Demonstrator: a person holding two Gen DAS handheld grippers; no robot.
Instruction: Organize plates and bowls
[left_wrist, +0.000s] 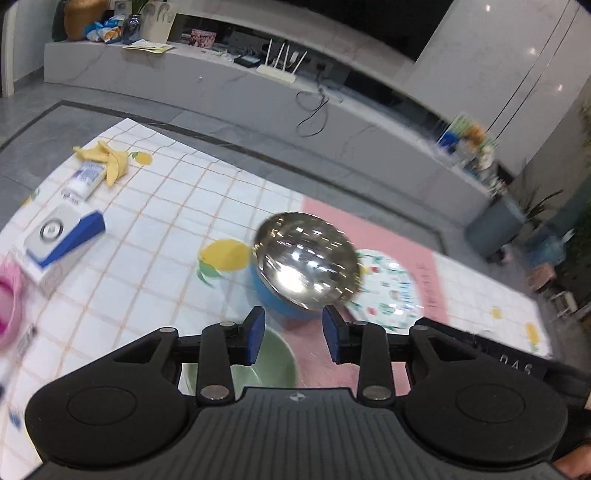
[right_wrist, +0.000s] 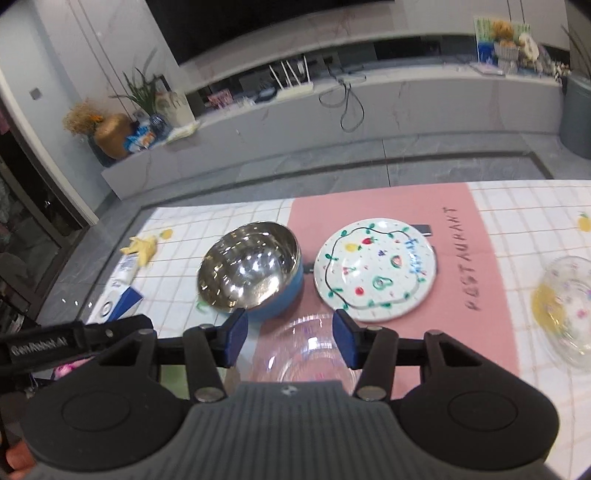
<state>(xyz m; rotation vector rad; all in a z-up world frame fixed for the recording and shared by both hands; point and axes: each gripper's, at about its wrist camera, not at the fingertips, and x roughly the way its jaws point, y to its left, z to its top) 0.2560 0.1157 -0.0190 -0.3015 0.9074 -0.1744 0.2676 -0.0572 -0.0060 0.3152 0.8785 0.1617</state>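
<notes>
Left gripper (left_wrist: 293, 334) gaping, empty, steel bowl (left_wrist: 306, 264) dead ahead just past its tips, plate (left_wrist: 388, 291) beside it rightward; right gripper (right_wrist: 290, 338) also spread, empty, over glass bowl (right_wrist: 308, 350); left nearer.

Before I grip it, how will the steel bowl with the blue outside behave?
The steel bowl already sits tilted, so it may rock or tip when pushed. Its shiny rim looks slippery for the fingers. It is probably light.
</notes>
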